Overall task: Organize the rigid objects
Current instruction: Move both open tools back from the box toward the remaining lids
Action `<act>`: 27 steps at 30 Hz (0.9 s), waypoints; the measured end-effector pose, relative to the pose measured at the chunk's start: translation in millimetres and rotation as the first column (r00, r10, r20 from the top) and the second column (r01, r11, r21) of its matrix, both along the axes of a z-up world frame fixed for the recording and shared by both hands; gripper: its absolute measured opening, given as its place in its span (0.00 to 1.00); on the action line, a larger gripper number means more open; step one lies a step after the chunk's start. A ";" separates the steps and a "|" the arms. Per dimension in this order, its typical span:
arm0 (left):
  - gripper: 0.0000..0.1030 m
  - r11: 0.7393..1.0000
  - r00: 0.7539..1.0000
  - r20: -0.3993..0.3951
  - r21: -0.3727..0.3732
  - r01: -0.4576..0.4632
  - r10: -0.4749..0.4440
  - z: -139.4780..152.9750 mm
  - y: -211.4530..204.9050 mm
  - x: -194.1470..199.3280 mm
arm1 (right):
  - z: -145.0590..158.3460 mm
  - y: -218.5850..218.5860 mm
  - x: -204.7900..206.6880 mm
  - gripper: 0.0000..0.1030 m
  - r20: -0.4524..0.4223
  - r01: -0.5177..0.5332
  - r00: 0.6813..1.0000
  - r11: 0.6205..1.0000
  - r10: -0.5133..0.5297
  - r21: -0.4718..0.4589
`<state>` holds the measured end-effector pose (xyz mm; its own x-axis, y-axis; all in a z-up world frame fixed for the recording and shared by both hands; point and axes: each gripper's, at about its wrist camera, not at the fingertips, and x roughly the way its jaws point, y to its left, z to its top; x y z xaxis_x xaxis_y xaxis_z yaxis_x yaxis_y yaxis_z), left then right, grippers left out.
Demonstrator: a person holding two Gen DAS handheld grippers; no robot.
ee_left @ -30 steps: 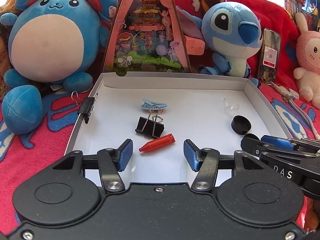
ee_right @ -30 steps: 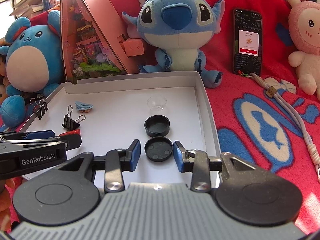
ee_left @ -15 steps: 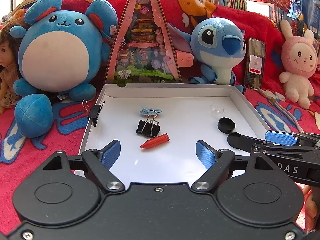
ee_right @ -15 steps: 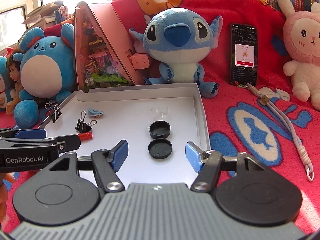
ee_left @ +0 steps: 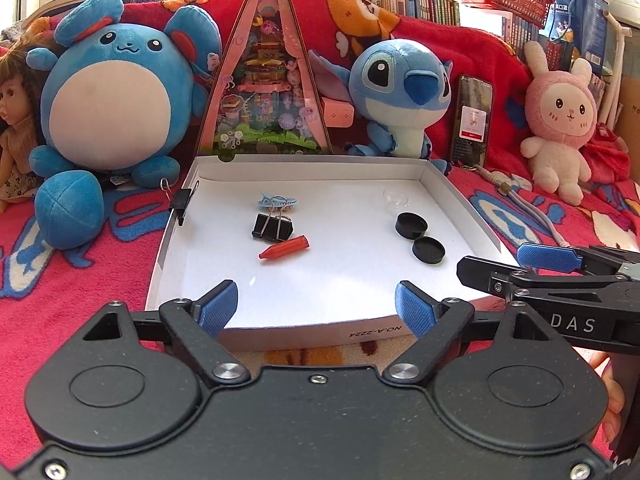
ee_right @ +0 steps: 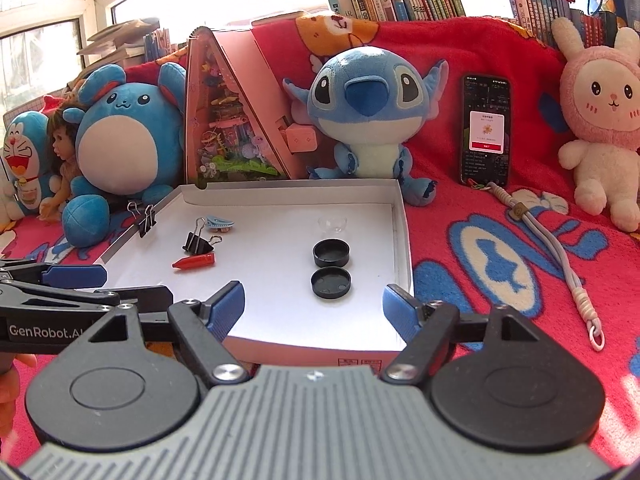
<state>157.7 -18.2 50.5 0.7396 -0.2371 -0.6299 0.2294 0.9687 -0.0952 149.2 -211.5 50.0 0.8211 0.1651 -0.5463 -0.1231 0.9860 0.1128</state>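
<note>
A shallow white box lid (ee_left: 304,168) (ee_right: 402,236) lies on a red blanket. Inside it are a red crayon-like cap (ee_left: 285,248) (ee_right: 194,261), a black binder clip (ee_left: 273,227) (ee_right: 198,242), a light blue hair clip (ee_left: 278,201) (ee_right: 219,222), two black round lids (ee_left: 428,250) (ee_right: 331,283) and a small clear cup (ee_left: 396,199) (ee_right: 332,224). Another binder clip (ee_left: 182,202) (ee_right: 146,220) grips the lid's left wall. My left gripper (ee_left: 316,306) hovers over the lid's near edge, its jaws opening, nothing between them. My right gripper (ee_right: 313,306) does the same on the right.
Plush toys line the back: a round blue one (ee_left: 108,108), a blue big-eared one (ee_left: 404,92) and a pink rabbit (ee_left: 560,120). A pink triangular toy box (ee_left: 266,88) stands behind the lid. A phone (ee_right: 486,128) leans on the blanket, with a lanyard (ee_right: 560,264) beside it.
Both grippers have opened wide and drawn back and slightly up from the lid. The red cap and the near black lid, earlier between the fingers, now lie free on the white floor.
</note>
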 end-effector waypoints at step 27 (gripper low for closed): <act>0.83 0.999 0.999 0.009 0.026 0.042 -0.042 -2.8 11.0 -52.1 | -3.5 -1.6 -38.7 0.85 -0.012 -0.020 1.000 1.000 0.020 -0.017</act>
<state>105.7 -7.2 47.7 0.7355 -0.2520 -0.6289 0.2710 0.9602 -0.0679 110.5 -213.1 46.5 0.8112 0.1720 -0.5589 -0.1416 0.9851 0.0977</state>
